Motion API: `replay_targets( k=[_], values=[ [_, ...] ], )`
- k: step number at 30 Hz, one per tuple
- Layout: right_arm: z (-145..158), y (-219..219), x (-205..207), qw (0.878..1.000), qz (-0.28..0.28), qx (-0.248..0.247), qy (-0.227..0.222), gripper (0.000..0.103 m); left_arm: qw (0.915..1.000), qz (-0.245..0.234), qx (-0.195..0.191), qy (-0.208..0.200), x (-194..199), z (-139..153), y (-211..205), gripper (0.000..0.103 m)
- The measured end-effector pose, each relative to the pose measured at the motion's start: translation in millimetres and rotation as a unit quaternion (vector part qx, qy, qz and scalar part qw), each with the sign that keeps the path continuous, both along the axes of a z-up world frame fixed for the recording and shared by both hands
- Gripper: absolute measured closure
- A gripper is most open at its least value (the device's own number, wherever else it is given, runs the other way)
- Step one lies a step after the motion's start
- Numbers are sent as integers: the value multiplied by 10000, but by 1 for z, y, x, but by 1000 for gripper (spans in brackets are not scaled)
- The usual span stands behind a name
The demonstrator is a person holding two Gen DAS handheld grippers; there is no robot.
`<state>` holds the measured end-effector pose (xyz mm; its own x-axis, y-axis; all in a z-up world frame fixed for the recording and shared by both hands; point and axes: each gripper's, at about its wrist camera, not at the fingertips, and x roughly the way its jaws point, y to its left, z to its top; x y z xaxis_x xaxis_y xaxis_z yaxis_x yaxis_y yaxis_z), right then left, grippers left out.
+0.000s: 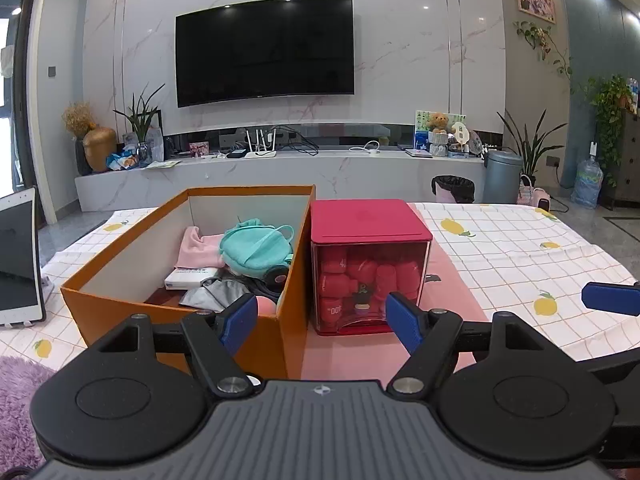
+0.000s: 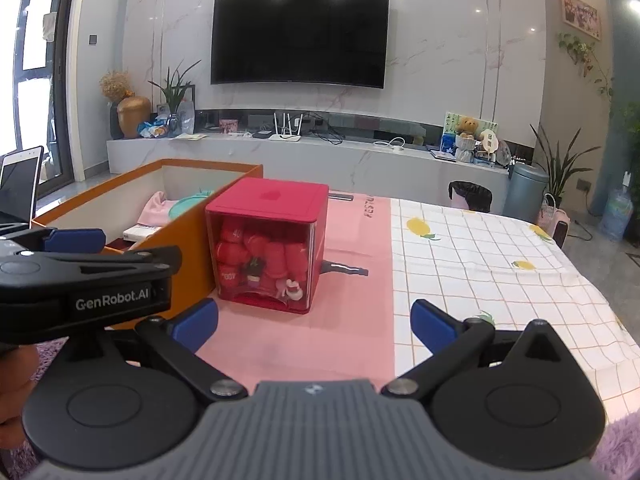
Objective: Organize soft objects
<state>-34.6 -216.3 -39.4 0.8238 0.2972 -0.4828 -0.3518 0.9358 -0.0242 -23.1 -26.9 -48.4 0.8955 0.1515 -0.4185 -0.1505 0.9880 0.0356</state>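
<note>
An open orange box (image 1: 120, 304) stands on the table and holds soft things: a teal knitted piece (image 1: 256, 246), a pink cloth (image 1: 196, 250), a grey cloth (image 1: 216, 294) and a white flat pack (image 1: 190, 278). Right beside it sits a red cube container (image 1: 370, 268) with a clear front, full of red soft items. My left gripper (image 1: 322, 322) hovers in front of both, open and empty. My right gripper (image 2: 316, 320) is open over the pink mat (image 2: 352, 280), with the red cube container (image 2: 268, 240) and orange box (image 2: 188, 240) ahead to its left. The left gripper's body (image 2: 80, 284) crosses that view's left side.
The table wears a checked cloth with lemon prints (image 1: 520, 264). A tablet (image 1: 18, 264) stands at the left edge. A purple fluffy rug (image 1: 16, 392) lies near the front left. Behind are a TV wall and a low marble shelf (image 1: 320, 168) with clutter.
</note>
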Motion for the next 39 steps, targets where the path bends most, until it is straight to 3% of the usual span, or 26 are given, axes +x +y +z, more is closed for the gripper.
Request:
replay_targets(
  k=[39],
  values=[
    [-3, 5, 2, 9998, 41, -128, 126, 3, 9999, 46, 65, 123, 2, -6, 3, 16]
  ],
)
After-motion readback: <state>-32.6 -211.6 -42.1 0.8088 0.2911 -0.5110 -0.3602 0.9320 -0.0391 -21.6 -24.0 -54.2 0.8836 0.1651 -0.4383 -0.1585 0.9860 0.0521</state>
